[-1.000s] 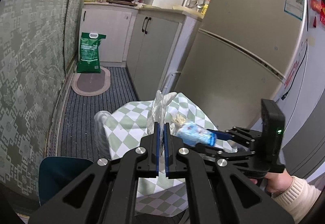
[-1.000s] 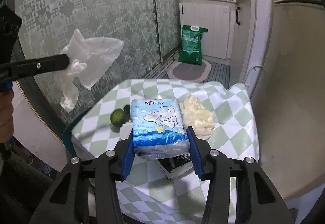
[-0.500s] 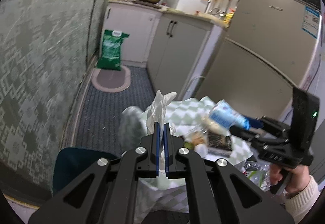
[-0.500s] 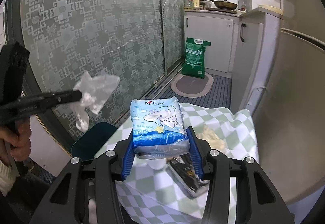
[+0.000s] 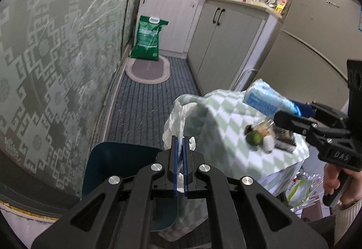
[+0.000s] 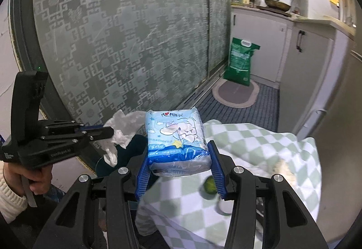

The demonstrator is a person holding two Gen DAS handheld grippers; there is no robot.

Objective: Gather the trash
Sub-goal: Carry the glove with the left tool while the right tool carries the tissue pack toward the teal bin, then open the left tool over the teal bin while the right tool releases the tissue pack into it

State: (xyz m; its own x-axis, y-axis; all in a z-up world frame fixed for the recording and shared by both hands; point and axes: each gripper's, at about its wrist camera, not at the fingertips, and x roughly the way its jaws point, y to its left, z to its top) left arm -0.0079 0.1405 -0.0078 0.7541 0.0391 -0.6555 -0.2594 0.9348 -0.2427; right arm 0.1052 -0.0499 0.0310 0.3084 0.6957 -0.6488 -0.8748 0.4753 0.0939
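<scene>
My left gripper [image 5: 179, 139] is shut on a crumpled white plastic bag [image 5: 175, 122], which hangs over a dark blue chair [image 5: 117, 158] beside the table. The right wrist view shows that same bag [image 6: 122, 127] at the left gripper's tip [image 6: 108, 131]. My right gripper [image 6: 178, 151] is shut on a blue tissue pack [image 6: 176, 136], held in the air above the table's near left corner. From the left wrist view the tissue pack [image 5: 262, 99] sits in front of the right gripper [image 5: 294, 113]. On the green-checked tablecloth [image 5: 226, 118] lie a green fruit [image 5: 253, 137], a white round item [image 5: 269, 144] and a dark packet [image 5: 285, 139].
A patterned glass door [image 6: 113, 45] runs along the left. On the floor behind are a green sack [image 5: 147, 38] and an oval mat [image 5: 147, 71]. Cabinets [image 5: 221, 45] and a fridge [image 5: 316, 50] stand to the right. Plastic bags [image 5: 298, 188] sit low beside the table.
Both grippers have drawn back and leftward from the table. The left one sank toward the blue chair with the plastic bag. The right one rose with the tissue pack.
</scene>
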